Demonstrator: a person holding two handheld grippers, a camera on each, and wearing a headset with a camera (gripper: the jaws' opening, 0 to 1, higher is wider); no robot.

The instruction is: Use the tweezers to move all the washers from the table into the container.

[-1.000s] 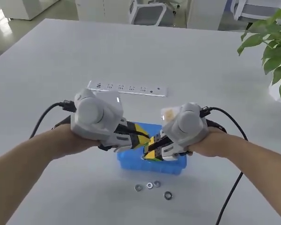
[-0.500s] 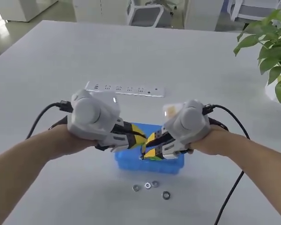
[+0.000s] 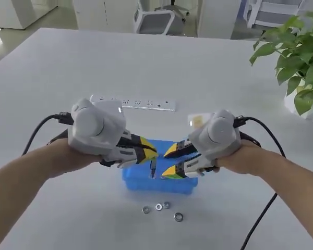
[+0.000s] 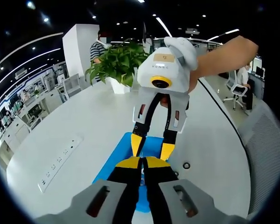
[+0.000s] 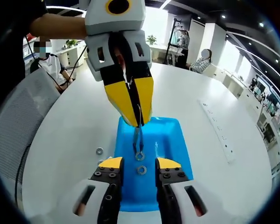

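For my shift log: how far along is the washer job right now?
Done: one washer lies in the blue container. In hand: the left gripper is shut on the tweezers, their tips at a second washer inside the container; whether it is released I cannot tell. The right gripper is open, holding nothing. Left: four washers on the table beside the container.

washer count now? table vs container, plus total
Washers on table: 4
Washers in container: 2
Total: 6
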